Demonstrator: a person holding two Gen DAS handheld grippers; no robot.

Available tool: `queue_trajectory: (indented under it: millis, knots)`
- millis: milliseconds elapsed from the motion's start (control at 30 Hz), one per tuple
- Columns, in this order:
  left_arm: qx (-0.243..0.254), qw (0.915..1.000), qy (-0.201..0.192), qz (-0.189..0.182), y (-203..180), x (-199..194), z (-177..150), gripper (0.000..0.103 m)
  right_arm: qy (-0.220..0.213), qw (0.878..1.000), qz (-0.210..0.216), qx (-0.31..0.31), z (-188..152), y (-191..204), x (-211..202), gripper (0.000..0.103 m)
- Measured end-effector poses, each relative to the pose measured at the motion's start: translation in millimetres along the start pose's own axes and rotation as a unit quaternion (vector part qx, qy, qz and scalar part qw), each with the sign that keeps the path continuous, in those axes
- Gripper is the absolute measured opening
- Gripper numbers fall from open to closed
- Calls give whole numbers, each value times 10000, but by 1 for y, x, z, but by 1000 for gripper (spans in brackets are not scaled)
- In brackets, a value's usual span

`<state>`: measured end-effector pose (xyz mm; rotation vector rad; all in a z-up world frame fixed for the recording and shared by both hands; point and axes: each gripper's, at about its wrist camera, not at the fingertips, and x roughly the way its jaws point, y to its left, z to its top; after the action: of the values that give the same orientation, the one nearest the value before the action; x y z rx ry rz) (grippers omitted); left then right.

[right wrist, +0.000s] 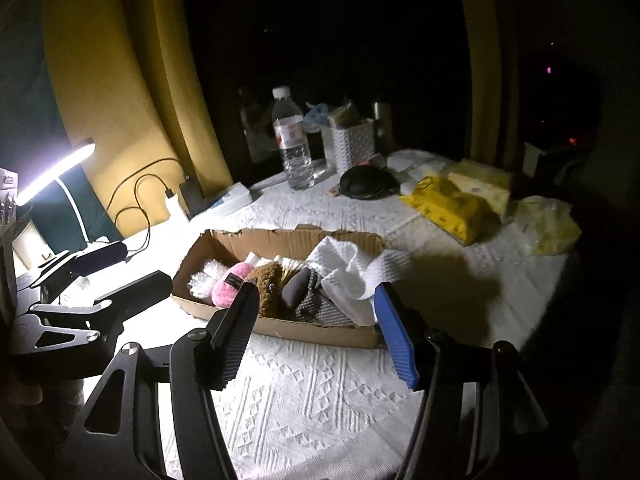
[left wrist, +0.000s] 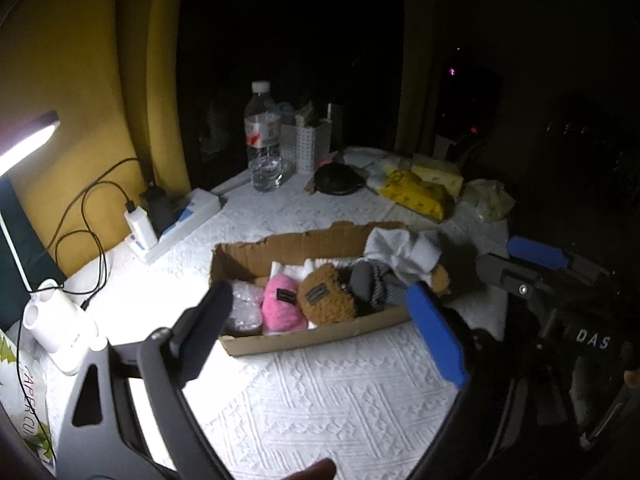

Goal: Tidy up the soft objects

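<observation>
A shallow cardboard box [left wrist: 320,338] [right wrist: 280,328] lies on the white patterned tablecloth. It holds a pink fluffy pouch [left wrist: 280,306] [right wrist: 232,286], a brown fluffy pouch [left wrist: 326,300] [right wrist: 270,284], a grey checked cloth [left wrist: 382,290] [right wrist: 320,306], a clear bubble-wrap bundle [left wrist: 242,308] [right wrist: 200,280] and a white towel [left wrist: 400,252] [right wrist: 348,268] hanging over its right end. My left gripper [left wrist: 320,330] is open and empty in front of the box. My right gripper [right wrist: 316,334] is open and empty, also in front of the box; it shows in the left wrist view [left wrist: 516,264].
A water bottle [left wrist: 262,136] [right wrist: 292,144], a white basket [right wrist: 354,144], a black pouch [left wrist: 338,178] [right wrist: 368,182] and yellow packs [left wrist: 420,192] [right wrist: 452,206] stand behind the box. A power strip [left wrist: 176,220], cables and a lamp [right wrist: 52,174] are at the left.
</observation>
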<state>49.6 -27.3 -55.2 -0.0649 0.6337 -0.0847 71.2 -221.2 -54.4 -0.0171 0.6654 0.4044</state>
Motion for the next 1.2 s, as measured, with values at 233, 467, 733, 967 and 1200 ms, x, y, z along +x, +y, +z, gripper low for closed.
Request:
queue_trajectory:
  millis: [233,467,733,967,1200]
  knots:
    - [94,9999,-42,69,-11,-20,4,94,-193,9997,-154,14,4,3,-29,70]
    - [140,9997,-97,174,-14,-43,10,94,-381,9990,-241,-16,8,8,-54,71]
    - [255,9987,-344,289,-18,-69,17,94,-520,9981,-316,-33,10,14,-76,72]
    - [309,9980,-472,295,-23,-82,20,94,-612,9974,-373,-28,14,14,-86,72]
    - [265,9978,-562,246,-23,-87,24,94,-620,9972,-403,-46,17,13,-88,72]
